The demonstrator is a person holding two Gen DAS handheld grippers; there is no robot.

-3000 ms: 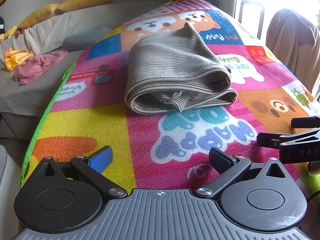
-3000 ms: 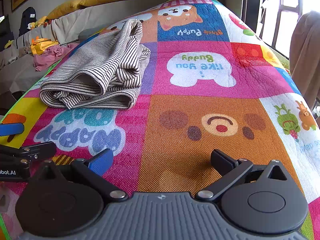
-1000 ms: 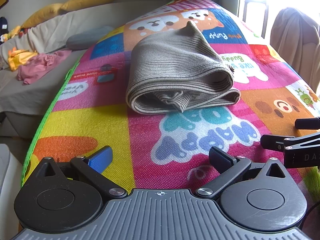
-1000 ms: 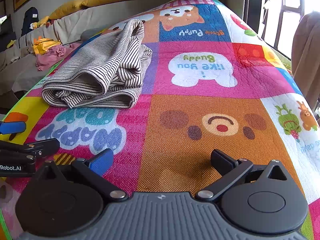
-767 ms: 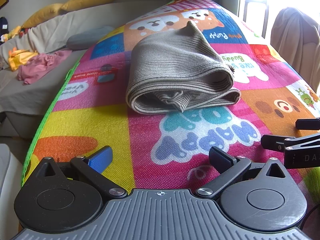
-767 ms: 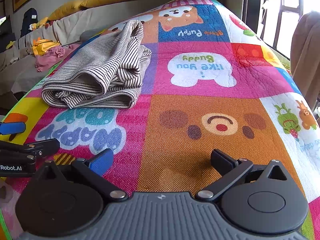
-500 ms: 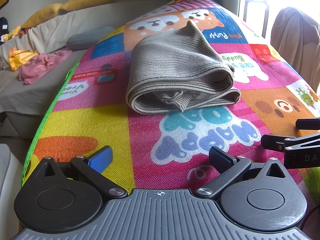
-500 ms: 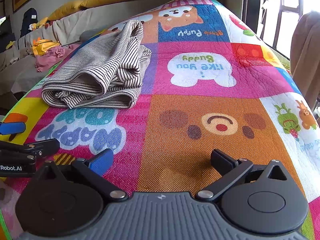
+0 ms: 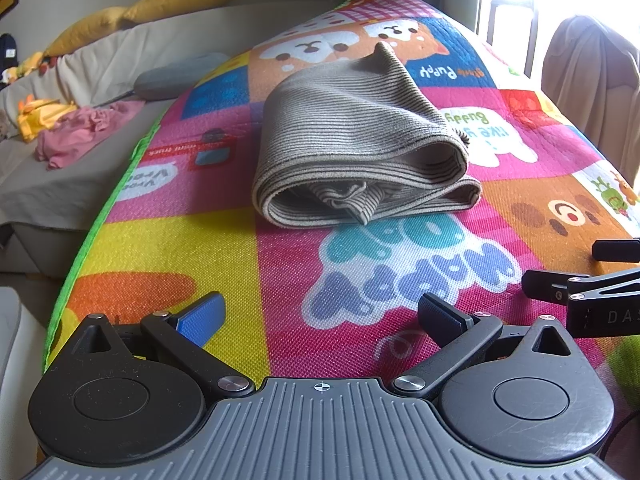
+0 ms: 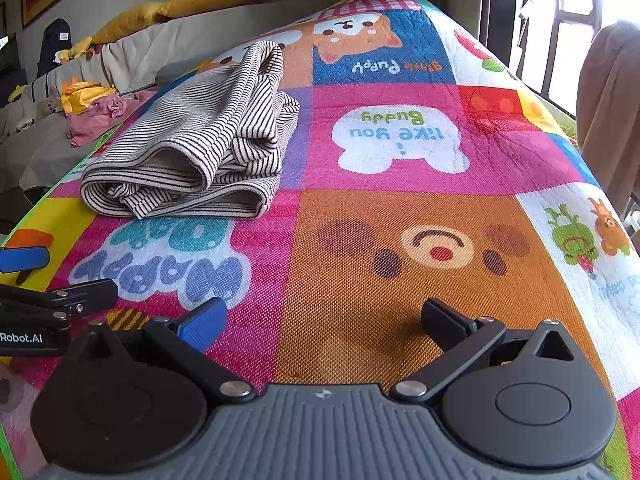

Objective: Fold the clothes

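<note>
Both the left gripper (image 9: 320, 316) and the right gripper (image 10: 324, 320) hover low with fingers spread wide, holding nothing, side by side over the bright cartoon-printed play mat (image 10: 400, 288). Ahead of them, well apart, the folded grey-and-white striped knit garment (image 9: 356, 148) lies on the mat, nearer the left gripper.
</note>
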